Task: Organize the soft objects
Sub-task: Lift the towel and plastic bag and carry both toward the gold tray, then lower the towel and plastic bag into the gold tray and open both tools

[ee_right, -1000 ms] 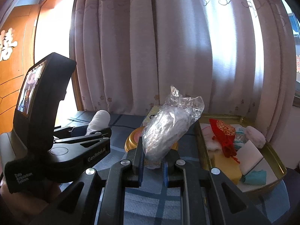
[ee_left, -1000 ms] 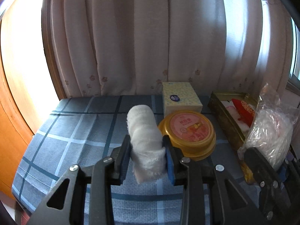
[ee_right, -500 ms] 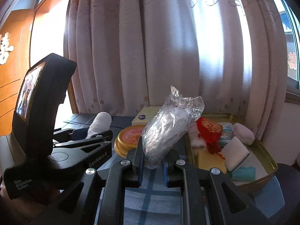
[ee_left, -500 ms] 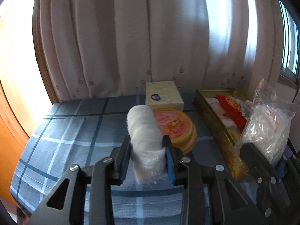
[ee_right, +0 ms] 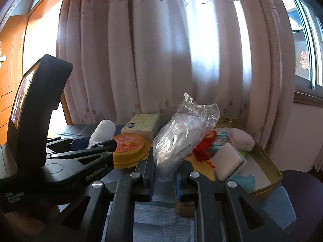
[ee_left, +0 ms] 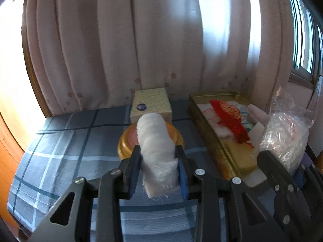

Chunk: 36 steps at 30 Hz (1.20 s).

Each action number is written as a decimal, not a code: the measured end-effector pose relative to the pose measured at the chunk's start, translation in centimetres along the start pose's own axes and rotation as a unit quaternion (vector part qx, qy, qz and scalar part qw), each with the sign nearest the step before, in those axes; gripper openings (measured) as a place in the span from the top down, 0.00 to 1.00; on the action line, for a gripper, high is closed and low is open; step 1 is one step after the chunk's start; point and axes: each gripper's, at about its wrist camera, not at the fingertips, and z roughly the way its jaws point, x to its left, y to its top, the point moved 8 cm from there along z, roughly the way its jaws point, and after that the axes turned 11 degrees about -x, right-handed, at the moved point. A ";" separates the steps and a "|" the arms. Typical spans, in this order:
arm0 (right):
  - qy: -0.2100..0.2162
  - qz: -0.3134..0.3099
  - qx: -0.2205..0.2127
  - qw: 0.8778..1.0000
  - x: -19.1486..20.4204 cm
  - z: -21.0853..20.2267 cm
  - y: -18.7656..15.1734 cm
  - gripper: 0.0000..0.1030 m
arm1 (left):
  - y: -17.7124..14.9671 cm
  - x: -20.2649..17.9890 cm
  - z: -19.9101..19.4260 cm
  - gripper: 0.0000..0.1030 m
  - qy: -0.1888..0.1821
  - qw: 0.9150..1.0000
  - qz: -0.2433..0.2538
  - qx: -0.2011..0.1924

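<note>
My left gripper (ee_left: 158,157) is shut on a rolled white gauze cloth (ee_left: 155,141), held upright above the blue checked tablecloth (ee_left: 60,141). The same roll (ee_right: 102,133) shows at the left in the right wrist view. My right gripper (ee_right: 164,167) is shut on a clear plastic bag of white stuffing (ee_right: 181,137), which also appears at the right edge of the left wrist view (ee_left: 282,139). A gold rectangular tin (ee_left: 203,121) on the right holds a red embroidered pouch (ee_left: 228,115), a pink soft piece (ee_right: 241,139), a white sponge (ee_right: 228,159) and other soft things.
A round gold tin with a pink lid (ee_right: 129,143) sits mid-table, partly behind the gauze roll. A yellow tissue box (ee_left: 150,104) stands behind it by the pink curtain (ee_left: 161,40). A wooden panel (ee_left: 8,151) borders the left; a window (ee_right: 306,40) is at right.
Both grippers have shifted sideways with their loads. The gold tin and round tin now sit nearer the middle of both views. Both grips are unchanged.
</note>
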 end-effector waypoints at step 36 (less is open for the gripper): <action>-0.076 0.019 0.006 0.997 -11.0 0.8 1.1 0.83 | 2.1 -11.9 2.8 0.68 -0.083 0.996 0.024 0.013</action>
